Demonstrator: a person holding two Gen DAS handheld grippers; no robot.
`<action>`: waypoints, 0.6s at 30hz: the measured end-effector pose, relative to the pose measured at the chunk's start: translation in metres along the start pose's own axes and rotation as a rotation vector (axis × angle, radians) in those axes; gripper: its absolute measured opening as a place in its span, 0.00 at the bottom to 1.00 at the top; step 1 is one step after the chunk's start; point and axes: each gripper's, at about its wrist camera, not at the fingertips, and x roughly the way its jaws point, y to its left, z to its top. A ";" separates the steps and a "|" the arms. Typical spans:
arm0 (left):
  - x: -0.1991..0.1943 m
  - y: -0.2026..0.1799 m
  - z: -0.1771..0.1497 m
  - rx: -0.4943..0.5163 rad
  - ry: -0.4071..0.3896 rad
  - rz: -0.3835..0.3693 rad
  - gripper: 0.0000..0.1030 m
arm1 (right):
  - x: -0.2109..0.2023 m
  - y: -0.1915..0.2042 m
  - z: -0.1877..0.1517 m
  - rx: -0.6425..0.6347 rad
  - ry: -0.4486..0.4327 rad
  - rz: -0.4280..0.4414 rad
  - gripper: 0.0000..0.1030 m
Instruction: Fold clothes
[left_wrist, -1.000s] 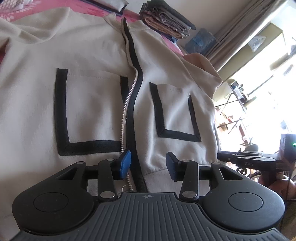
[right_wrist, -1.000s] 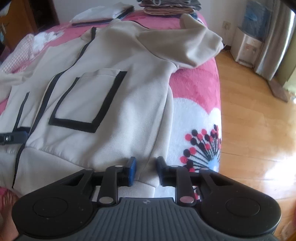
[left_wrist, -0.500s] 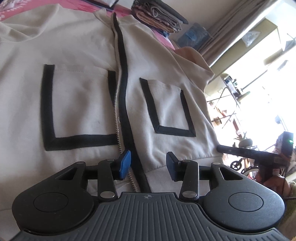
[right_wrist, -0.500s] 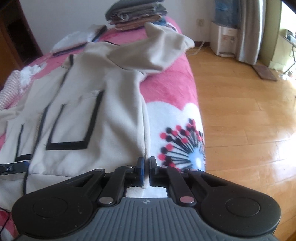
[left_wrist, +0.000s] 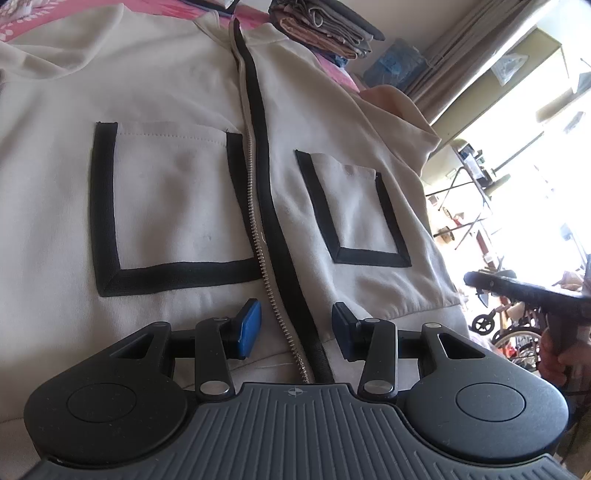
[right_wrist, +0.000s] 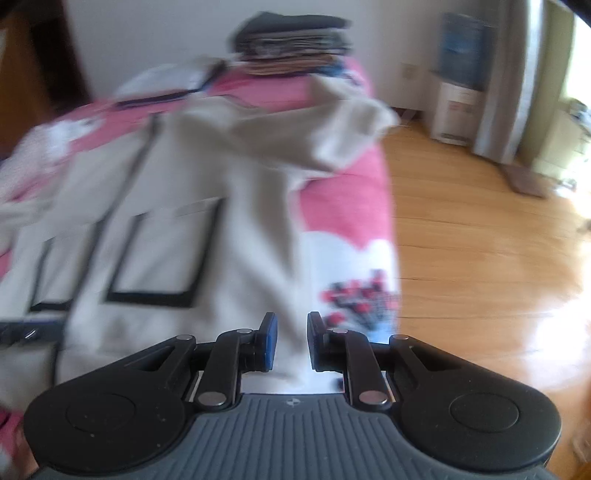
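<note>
Left wrist view: low and close over the hem of the jacket (left_wrist: 177, 206), facing up along the zipper (left_wrist: 258, 236) toward the stack of folded clothes (left_wrist: 325, 33) at the far end of the bed. Right wrist view: higher, blurred, at the bed's (right_wrist: 343, 177) right edge, facing the same way, with wooden floor (right_wrist: 480, 258) alongside. Shared by both: jacket, pockets, stack.

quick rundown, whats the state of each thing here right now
beige zip jacket: spread flat on the bed, front up, not yet folded
zipper: undone at the hem
right sleeve: lying out toward the bed edge
left claw: open, over the hem, holding nothing
right claw: open, at the jacket's side edge; view blurred
folded clothes stack: piled at the bed's far end
</note>
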 end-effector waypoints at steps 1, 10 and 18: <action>-0.001 0.000 0.000 0.003 -0.004 0.003 0.41 | 0.002 0.004 -0.004 -0.027 0.010 0.015 0.18; -0.024 -0.024 0.012 0.191 -0.152 0.019 0.41 | 0.010 0.008 0.004 -0.046 0.035 -0.003 0.17; 0.021 -0.054 -0.010 0.354 0.003 -0.015 0.41 | 0.025 0.027 0.051 -0.081 -0.058 0.023 0.17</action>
